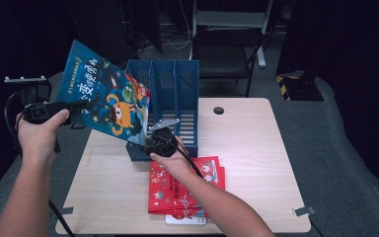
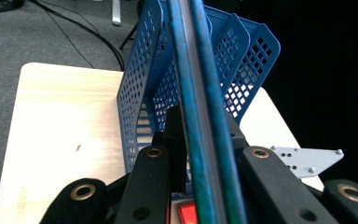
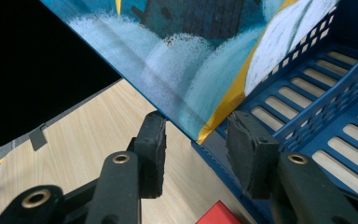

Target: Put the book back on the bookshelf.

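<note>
High view: left gripper (image 1: pixel 71 109) is clamped on the edge of the blue picture book (image 1: pixel 106 96), held tilted in the air (lower corner at the front left of the blue file rack (image 1: pixel 175 89)). Right gripper (image 3: pixel 193 140) has its jaws spread, the book's corner just above the gap, untouched; red books (image 1: pixel 185 190) lie on the table (image 1: pixel 256 163)

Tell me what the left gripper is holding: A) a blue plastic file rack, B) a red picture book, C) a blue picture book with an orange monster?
C: the left gripper is clamped on the edge of the blue picture book with an orange monster, raised and tilted beside the blue plastic file rack.
</note>
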